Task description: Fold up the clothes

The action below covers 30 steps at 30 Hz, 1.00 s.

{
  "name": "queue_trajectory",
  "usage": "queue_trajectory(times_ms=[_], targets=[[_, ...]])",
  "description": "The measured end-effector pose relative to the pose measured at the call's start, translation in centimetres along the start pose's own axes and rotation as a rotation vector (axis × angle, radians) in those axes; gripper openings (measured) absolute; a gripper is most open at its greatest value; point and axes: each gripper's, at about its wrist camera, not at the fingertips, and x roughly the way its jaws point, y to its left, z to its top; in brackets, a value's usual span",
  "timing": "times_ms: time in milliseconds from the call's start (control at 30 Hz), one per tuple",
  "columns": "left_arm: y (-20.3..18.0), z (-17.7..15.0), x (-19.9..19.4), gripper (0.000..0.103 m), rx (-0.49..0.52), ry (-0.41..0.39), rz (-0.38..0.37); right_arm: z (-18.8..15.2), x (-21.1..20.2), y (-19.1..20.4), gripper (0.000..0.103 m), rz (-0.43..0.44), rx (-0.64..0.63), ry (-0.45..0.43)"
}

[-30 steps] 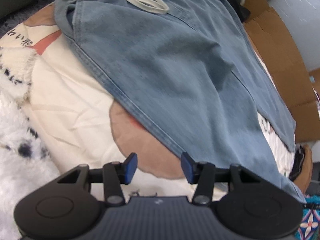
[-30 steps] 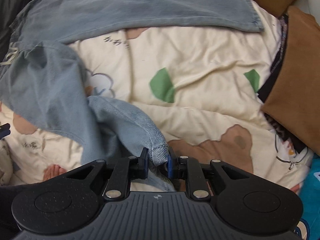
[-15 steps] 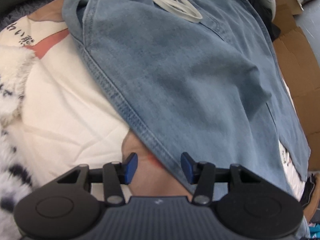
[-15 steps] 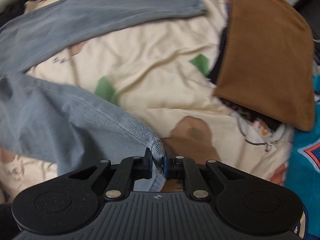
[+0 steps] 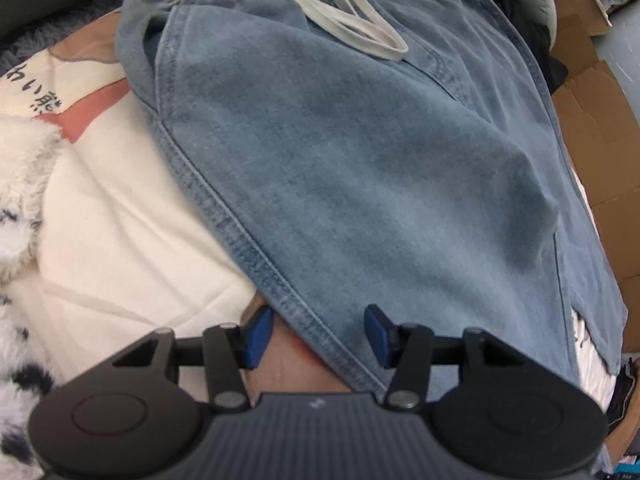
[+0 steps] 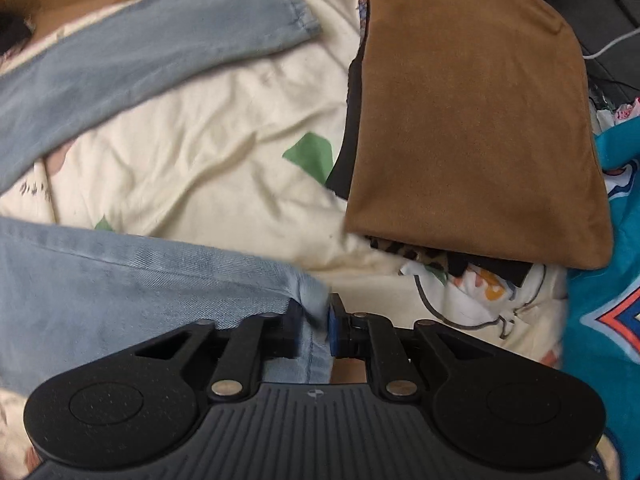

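Observation:
Light blue denim pants (image 5: 360,168) lie on a cream printed bed cover, waistband and white drawstring (image 5: 344,20) at the far end. My left gripper (image 5: 318,334) is open, its blue pads straddling the pants' stitched side seam low over the cloth. In the right wrist view my right gripper (image 6: 314,326) is shut on the hem of one pant leg (image 6: 132,280), which stretches off to the left. The other pant leg (image 6: 152,52) lies flat across the far side of the cover.
A folded brown garment (image 6: 472,120) rests on dark clothes at the right, with teal fabric (image 6: 612,280) beyond. Brown cardboard (image 5: 592,128) borders the bed's right side. A white fluffy blanket (image 5: 20,200) lies at the left.
My right gripper has carried the pant-leg hem to the right, drawing the leg out straighter. My left gripper has moved forward over the pants' side seam, still open.

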Motion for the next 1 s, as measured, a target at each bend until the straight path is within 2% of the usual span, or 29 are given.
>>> queue_trajectory(times_ms=[33, 67, 100, 200, 333, 433, 567, 700, 767, 833, 1000], targets=[[0.0, 0.0, 0.0, 0.054, 0.001, 0.0, 0.001, -0.5, 0.0, -0.4, 0.031, 0.019, 0.04, -0.008], [0.1, 0.0, -0.1, 0.054, -0.001, 0.001, 0.001, -1.0, 0.0, -0.8, 0.042, 0.042, 0.083, -0.015], [0.1, 0.0, -0.1, 0.054, -0.002, 0.001, 0.002, -1.6, 0.2, -1.1, 0.047, 0.069, 0.116, -0.012], [0.1, 0.0, -0.1, 0.054, -0.007, 0.008, 0.0, -3.3, 1.3, -1.5, 0.048, 0.126, 0.181, 0.023], [0.3, 0.5, -0.6, 0.054, 0.024, 0.015, 0.007, -2.9, 1.8, -0.2, 0.048, 0.117, 0.126, 0.116], [0.2, 0.5, -0.9, 0.054, 0.052, 0.039, 0.043, -0.3, 0.3, 2.1, 0.049, 0.122, 0.025, 0.138], [-0.3, 0.8, -1.6, 0.054, 0.064, 0.047, 0.088, 2.5, -2.7, 5.0, 0.056, 0.149, -0.072, 0.109], [-1.2, 1.4, -2.2, 0.054, 0.036, 0.027, 0.07, 3.5, -4.0, 6.5, 0.058, 0.193, -0.059, 0.072], [-2.0, 1.6, -2.3, 0.054, 0.04, 0.021, 0.079, 2.7, -3.7, 7.4, 0.058, 0.23, -0.088, 0.084], [-2.9, 1.8, -2.4, 0.054, 0.062, 0.015, 0.073, 1.2, -3.4, 7.6, 0.058, 0.225, -0.105, 0.101], [-3.8, 1.8, -2.5, 0.054, 0.081, 0.014, 0.057, -2.5, -2.0, 5.4, 0.058, 0.24, 0.008, 0.118]])
